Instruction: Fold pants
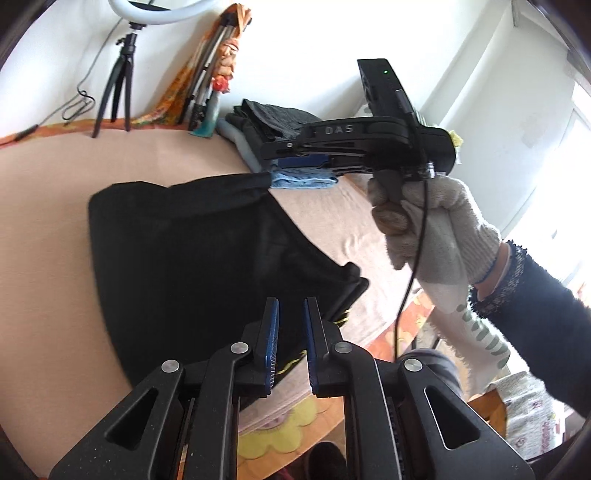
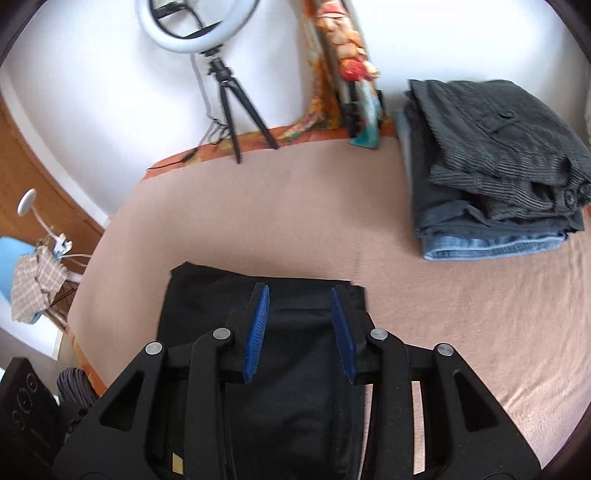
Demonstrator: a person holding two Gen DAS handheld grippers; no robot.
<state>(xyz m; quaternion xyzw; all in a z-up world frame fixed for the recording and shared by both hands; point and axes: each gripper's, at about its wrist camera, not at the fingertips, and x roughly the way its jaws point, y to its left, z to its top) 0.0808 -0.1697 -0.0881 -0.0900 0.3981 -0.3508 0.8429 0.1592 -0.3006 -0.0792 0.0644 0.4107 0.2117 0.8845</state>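
Pinkish blanket covers the bed, ring light at the wall, and a stack of folded clothes waits at the far right. Black pants lie part-folded in the middle, one corner flopped loose near the bed's edge. Left gripper hangs above that near corner, jaws a narrow gap apart, nothing in them. Right gripper hovers over the pants too, jaws wide, empty. Risk now, I'd say: a pinch that catches only the top layer, so the fold drags apart. That loose corner could also slide off the edge. Dark cloth hides the seams, so a skewed fold is likely.
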